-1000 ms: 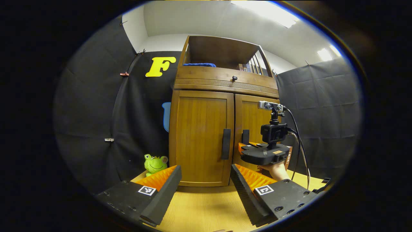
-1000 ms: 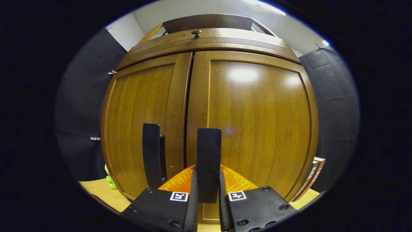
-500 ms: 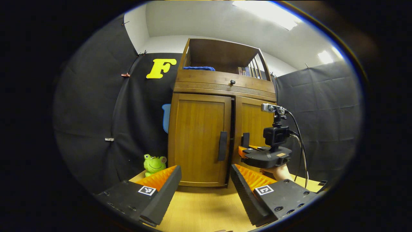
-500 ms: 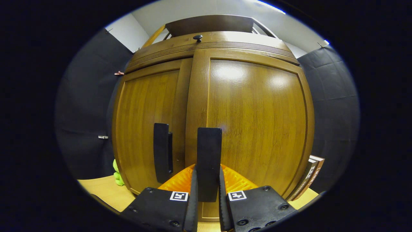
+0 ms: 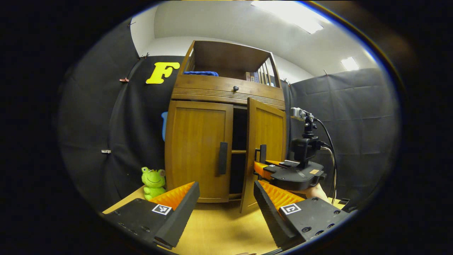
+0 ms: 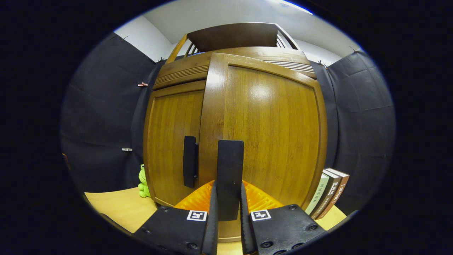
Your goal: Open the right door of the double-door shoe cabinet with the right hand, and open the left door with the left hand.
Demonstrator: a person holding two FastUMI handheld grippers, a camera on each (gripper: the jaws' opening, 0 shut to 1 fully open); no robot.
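Right gripper view: our right gripper (image 6: 228, 212) pinches right door's handle (image 6: 230, 177) tight, door (image 5: 263, 148) partly open. Left gripper (image 5: 224, 209) w/ jaws wide, holding nothing, near closed left door (image 5: 198, 148).

Shoe cabinet (image 5: 226, 141) standing on the table (image 5: 219, 230), toy frog (image 5: 153, 179) left of it, books (image 6: 327, 193) right. Right door (image 5: 265, 152) swung ajar beside the flush left door (image 5: 198, 148), right gripper (image 6: 228, 202) clamped on its handle (image 6: 230, 177).

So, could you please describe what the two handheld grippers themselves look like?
The left claw has two wedge-shaped fingers, each with ridged inner pads and a small square black-and-white marker. The right claw, seen in the left gripper view, has a flat black rounded body carrying a small black box camera on a post, a silver bar on top, and black cables trailing back.
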